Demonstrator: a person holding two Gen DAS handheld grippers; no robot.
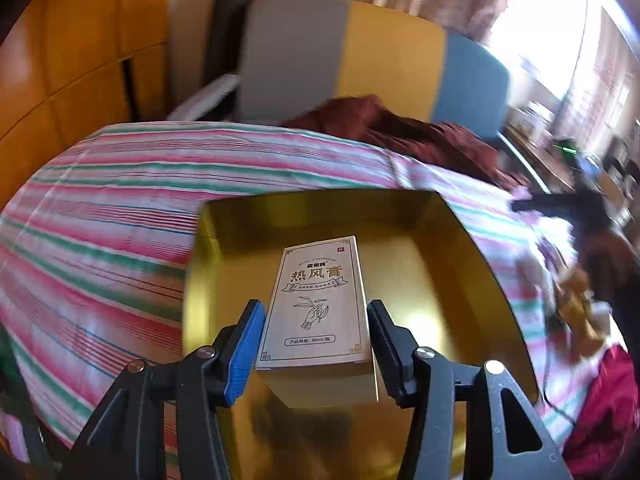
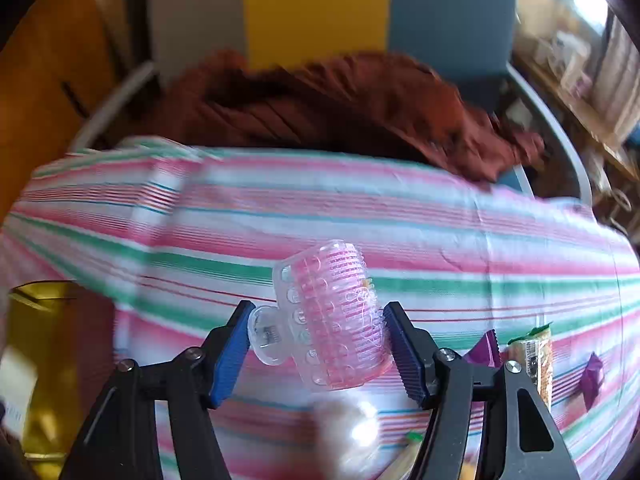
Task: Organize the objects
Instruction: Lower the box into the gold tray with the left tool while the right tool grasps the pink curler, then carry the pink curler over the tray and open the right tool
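Observation:
My left gripper (image 1: 315, 304) is shut on a beige carton (image 1: 316, 300) printed with Chinese characters and a hand drawing, one pad on each long side. The carton hangs over the inside of an open gold tin (image 1: 320, 197) that sits on the striped cloth. In the right wrist view, the same tin (image 2: 40, 320) shows at the far left edge. My right gripper (image 2: 320, 308) has a pink hair roller (image 2: 340, 312) with a clear plastic clip between its fingers. The left pad touches the clip's tab and the right pad touches the roller's bristles.
A pink, green and white striped cloth (image 2: 440, 240) covers the surface. A rust-brown garment (image 2: 340, 96) lies at the back before a grey, yellow and blue chair (image 1: 392, 52). Purple wrappers (image 2: 592, 376) and a snack bar (image 2: 536, 356) lie right; a blurred white round object (image 2: 348, 432) sits near.

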